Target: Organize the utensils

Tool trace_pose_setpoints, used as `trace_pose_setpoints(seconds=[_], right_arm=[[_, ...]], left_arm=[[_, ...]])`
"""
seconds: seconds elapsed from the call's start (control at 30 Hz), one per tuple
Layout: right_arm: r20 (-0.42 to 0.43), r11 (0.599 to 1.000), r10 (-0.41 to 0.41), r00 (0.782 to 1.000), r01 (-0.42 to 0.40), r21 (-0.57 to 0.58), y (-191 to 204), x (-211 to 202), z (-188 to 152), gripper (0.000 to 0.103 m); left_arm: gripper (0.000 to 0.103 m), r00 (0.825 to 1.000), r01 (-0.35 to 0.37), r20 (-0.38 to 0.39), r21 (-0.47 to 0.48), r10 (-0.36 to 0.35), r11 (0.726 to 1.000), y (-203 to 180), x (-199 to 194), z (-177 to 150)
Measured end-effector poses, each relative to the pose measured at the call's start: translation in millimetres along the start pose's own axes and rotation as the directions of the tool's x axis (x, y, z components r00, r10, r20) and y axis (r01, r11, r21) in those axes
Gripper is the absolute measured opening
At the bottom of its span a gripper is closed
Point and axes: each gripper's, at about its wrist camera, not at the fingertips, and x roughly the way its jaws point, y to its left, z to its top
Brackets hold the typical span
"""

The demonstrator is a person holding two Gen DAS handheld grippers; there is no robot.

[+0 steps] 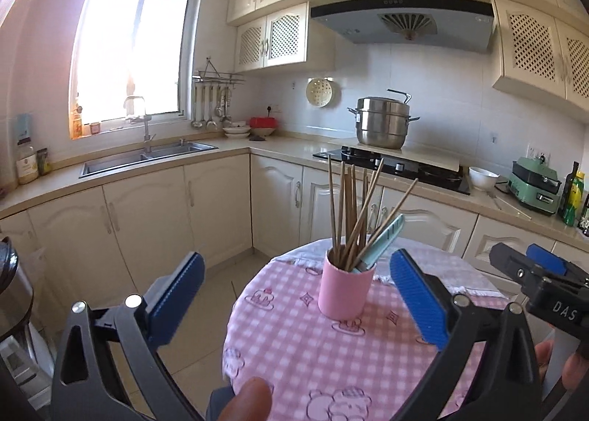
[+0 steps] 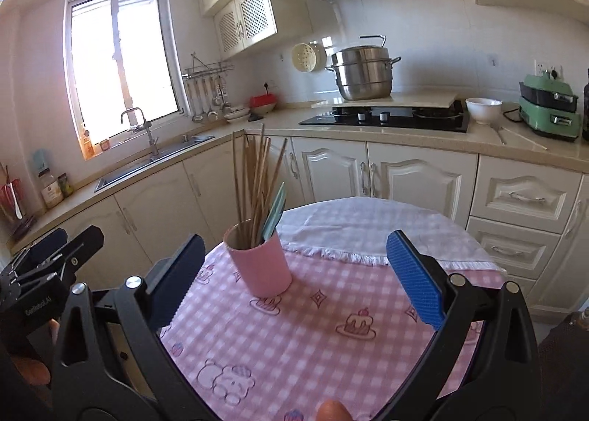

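Left wrist view: the left hand-held gripper stands wide open, empty, before the pink cup of chopsticks and a teal utensil on the checked counter. The right hand-held gripper — also spread wide — holds nothing; the cup stands between its blue pads, touching neither.

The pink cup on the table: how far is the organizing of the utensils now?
Done, it seems: the chopsticks and a pale green utensil stand together in the pink cup on the checked tablecloth. In hand: nothing; the left gripper and right gripper are both open and empty. Left: no loose utensils show on the table.
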Motion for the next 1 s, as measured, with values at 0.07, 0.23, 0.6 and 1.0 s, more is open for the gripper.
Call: trace_pose_setpoints(seconds=[0.07, 0.23, 0.6, 1.0], right_arm=[[0.011, 1.0, -0.003, 1.0, 0.003, -0.007, 3, -13, 1, 0.097], [0.032, 1.0, -0.01, 0.999, 0.01, 0.001, 10, -46, 0, 0.097], [0.08, 0.999, -0.033, 0.996, 0.036, -0.035, 20, -81, -2, 0.097], [0.084, 0.998, -0.042, 0.996, 0.045, -0.036, 21, -87, -4, 0.097]], left_arm=[[0.099, 1.0, -0.015, 0.013, 0.007, 0.015, 1.0, -3, -13, 1], [0.099, 1.0, 0.005, 0.018, 0.027, -0.006, 1.0, -9, -42, -2], [0.099, 0.998, 0.024, 0.055, 0.029, -0.025, 0.999, -21, -81, 4], [0.099, 0.997, -0.004, 0.074, 0.056, 0.0, 0.998, -30, -93, 4]])
